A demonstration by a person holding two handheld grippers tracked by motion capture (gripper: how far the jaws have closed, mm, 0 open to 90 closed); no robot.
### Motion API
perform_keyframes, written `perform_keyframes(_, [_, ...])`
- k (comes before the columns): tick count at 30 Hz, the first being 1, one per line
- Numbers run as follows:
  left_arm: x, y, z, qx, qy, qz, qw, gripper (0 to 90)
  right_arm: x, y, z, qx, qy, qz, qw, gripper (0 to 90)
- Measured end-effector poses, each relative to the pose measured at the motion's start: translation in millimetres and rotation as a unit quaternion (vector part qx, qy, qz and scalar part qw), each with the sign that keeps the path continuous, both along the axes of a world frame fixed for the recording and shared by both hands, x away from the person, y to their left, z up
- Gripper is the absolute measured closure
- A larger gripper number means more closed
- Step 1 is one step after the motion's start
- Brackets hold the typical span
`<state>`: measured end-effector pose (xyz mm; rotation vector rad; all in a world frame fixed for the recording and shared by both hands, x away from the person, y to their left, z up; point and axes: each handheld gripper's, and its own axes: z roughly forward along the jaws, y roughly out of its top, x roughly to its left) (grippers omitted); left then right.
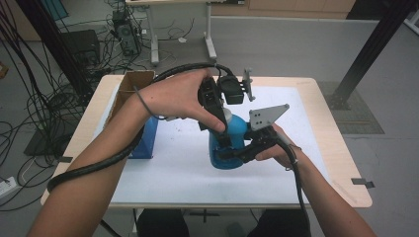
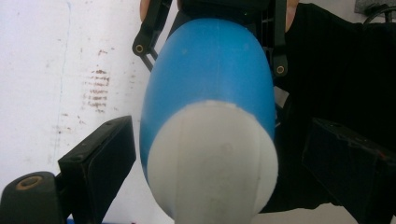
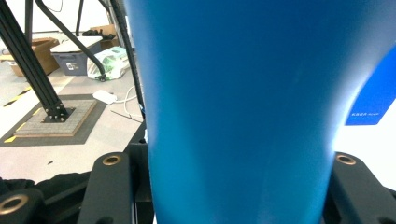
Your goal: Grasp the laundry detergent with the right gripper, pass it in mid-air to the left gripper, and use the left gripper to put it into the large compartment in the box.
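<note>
A: What is being handled?

B: A blue bottle (image 1: 232, 143) with a white cap (image 1: 227, 114). Its body is smooth matte plastic, wide at the base and narrowing toward the rounded, domed cap. It stands near the middle of the tabletop (image 1: 321, 148), on a white sheet (image 1: 173, 168).

A: Who has hold of it?

B: The right gripper (image 1: 232, 154) comes in from the side, low on the body. In the right gripper view the blue wall (image 3: 238, 112) sits between the two black fingers (image 3: 109, 186), which pinch it on both sides.

A: And the left one?

B: The left gripper (image 1: 222, 129) comes down from above at the cap. In the left gripper view its fingers (image 2: 100, 161) are spread, one on each side of the cap (image 2: 212, 158), with a gap between each pad and the bottle.

A: What about the surface?

B: The tabletop is pale wood, mostly covered by the white sheet, which carries faint brown smudges (image 2: 98, 88). A dark blue box (image 1: 147, 140) stands just left of the bottle, and an open cardboard box (image 1: 132, 86) sits behind it at the far left corner.

A: And the room?

B: Grey floor (image 1: 296, 44), tangled black cables (image 1: 29, 108) on the left, a black metal frame leg (image 1: 365, 59) on the right, and another table's white legs (image 1: 155, 44) at the back.
</note>
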<state>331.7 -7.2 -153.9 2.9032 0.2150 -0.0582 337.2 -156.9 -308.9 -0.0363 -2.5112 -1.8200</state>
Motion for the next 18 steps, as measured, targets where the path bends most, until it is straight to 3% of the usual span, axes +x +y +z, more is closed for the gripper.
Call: perform_keyframes(18, [-0.6, -0.4, 0.3, 0.002, -0.001, -0.001, 1.0, 9.9, -0.9, 1.3, 2.2, 0.002, -0.003, 0.004, 1.0, 44.1])
